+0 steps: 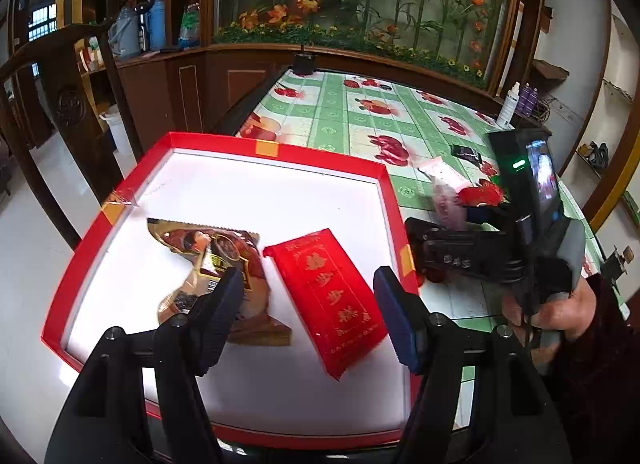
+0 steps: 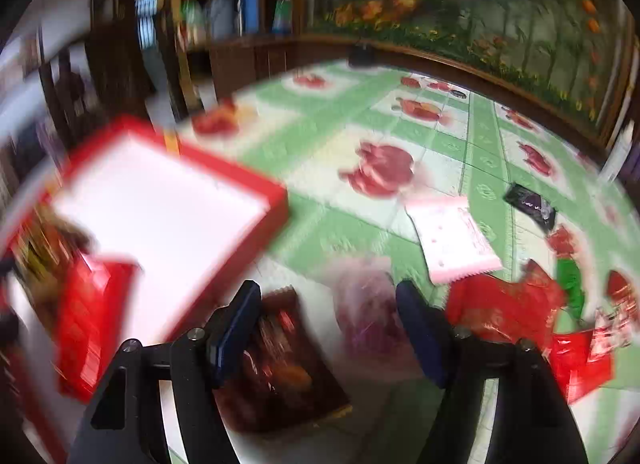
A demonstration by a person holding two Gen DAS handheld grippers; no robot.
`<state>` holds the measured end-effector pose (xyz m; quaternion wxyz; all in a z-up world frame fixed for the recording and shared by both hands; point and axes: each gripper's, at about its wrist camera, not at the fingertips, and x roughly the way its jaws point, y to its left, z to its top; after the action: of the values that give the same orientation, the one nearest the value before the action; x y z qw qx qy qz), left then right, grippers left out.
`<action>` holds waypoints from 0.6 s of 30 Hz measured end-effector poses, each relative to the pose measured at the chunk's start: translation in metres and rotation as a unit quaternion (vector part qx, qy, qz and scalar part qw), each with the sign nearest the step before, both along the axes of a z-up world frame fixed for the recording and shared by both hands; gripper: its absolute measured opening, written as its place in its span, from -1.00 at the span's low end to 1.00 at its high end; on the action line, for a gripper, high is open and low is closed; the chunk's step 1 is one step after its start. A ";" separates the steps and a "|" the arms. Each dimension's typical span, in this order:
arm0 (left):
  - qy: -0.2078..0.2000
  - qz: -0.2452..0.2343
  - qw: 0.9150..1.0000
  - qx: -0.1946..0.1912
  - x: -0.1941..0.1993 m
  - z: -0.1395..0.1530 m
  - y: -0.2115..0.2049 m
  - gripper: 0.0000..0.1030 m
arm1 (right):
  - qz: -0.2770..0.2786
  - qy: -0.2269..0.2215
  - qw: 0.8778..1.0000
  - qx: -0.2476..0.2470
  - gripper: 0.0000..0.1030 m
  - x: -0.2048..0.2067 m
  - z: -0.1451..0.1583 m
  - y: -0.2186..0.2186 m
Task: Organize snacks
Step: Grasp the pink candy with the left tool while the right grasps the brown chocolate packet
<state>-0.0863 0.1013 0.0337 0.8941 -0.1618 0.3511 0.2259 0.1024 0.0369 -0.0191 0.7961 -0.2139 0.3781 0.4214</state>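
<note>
- Red-rimmed tray (image 1: 384, 179) serves as the collection point; it holds a brown snack pouch (image 1: 224, 264) at 9 o'clock and a red packet (image 1: 328, 296) beside it.
- Left gripper (image 1: 308, 304) hovers over them, released, empty.
- Right gripper (image 2: 328, 328), spread wide and grasping nothing, hangs over loose table snacks: a purple packet (image 2: 368, 312) and a dark red pouch (image 2: 280, 360). View blurred; probably choosing the next pick.

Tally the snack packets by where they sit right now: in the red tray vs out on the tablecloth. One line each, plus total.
In the red tray: 2, the brown packet and the red packet.
On the tablecloth: at least 6 that read clearly, the dark brown packet, purple packet, pink-white packet, black packet, green packet and crinkled red packet; the red ones at the right edge are too blurred to count.
Total: at least 8.
</note>
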 end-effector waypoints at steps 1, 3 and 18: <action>0.000 -0.003 1.000 -0.003 0.001 0.000 -0.001 0.29 | -0.003 0.021 1.000 0.001 0.30 0.005 -0.002 -0.006; 0.001 -0.009 1.000 0.001 0.002 0.002 -0.007 0.30 | -0.015 0.013 1.000 0.001 0.29 0.009 -0.003 -0.019; 0.009 -0.143 0.988 0.064 0.065 0.030 -0.068 0.54 | -0.067 0.051 0.996 0.012 0.01 0.014 0.008 -0.181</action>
<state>-0.0217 0.0337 0.0638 0.9226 -0.0501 0.3633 0.1195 0.1167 -0.1442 -0.0106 0.8050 -0.1571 0.4266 0.3813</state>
